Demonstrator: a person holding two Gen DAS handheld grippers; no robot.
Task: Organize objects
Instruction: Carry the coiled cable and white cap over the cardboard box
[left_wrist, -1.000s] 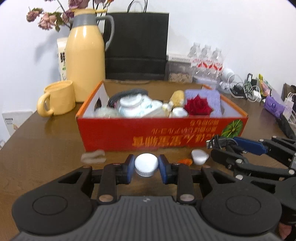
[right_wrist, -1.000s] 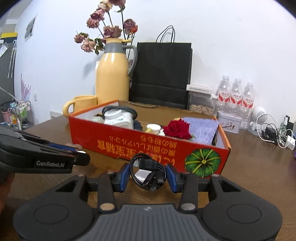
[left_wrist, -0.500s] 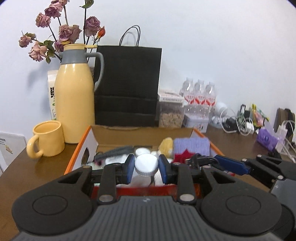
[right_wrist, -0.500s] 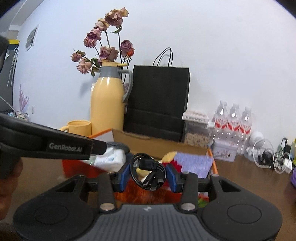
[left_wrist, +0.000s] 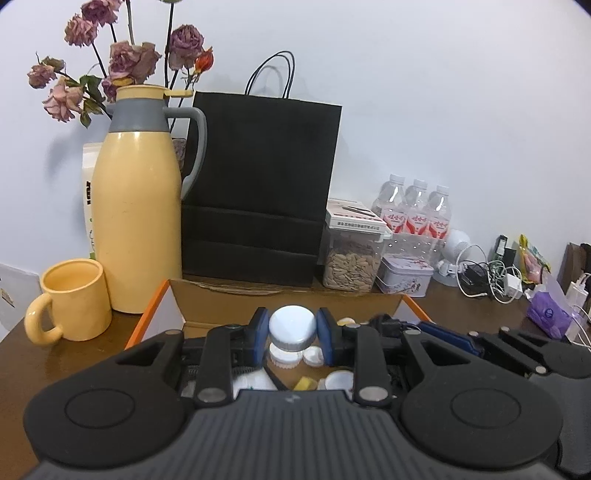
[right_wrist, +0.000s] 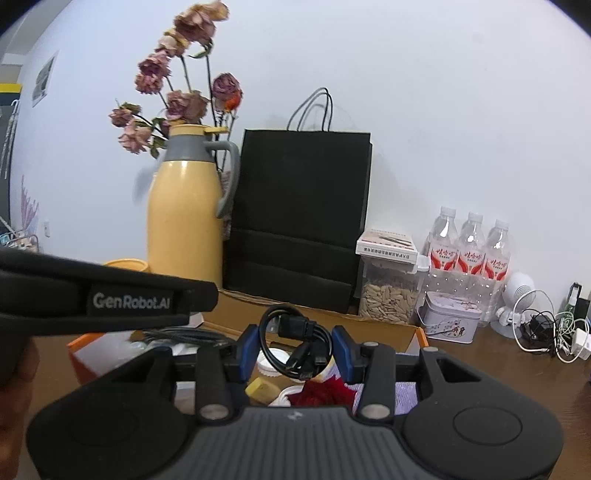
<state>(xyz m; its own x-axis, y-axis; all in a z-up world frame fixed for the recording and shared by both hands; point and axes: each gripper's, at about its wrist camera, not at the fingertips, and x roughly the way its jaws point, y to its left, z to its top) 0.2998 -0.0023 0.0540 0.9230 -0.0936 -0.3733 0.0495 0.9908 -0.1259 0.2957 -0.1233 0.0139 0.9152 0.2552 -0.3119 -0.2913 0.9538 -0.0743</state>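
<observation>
My left gripper (left_wrist: 291, 334) is shut on a small white-capped bottle (left_wrist: 291, 330) and holds it above the open orange cardboard box (left_wrist: 147, 317). In the right wrist view my right gripper (right_wrist: 295, 350) is shut on a coiled black cable (right_wrist: 295, 343), also over the box (right_wrist: 417, 338). Below it lie a red rose (right_wrist: 321, 393), a yellow block (right_wrist: 262, 389), a purple cloth (right_wrist: 406, 395) and white lids. The right gripper shows at the right of the left wrist view (left_wrist: 454, 338), the left gripper at the left of the right wrist view (right_wrist: 207, 301).
Behind the box stand a yellow thermos jug (left_wrist: 138, 218) with dried roses, a yellow mug (left_wrist: 72, 301), a black paper bag (left_wrist: 258, 192), a seed jar (left_wrist: 351, 262), a tin (left_wrist: 404, 275) and three water bottles (left_wrist: 415, 212). Chargers and cables (left_wrist: 491, 273) lie at the right.
Both grippers rose and moved forward from in front of the box's red wall to above its inside, each keeping its load.
</observation>
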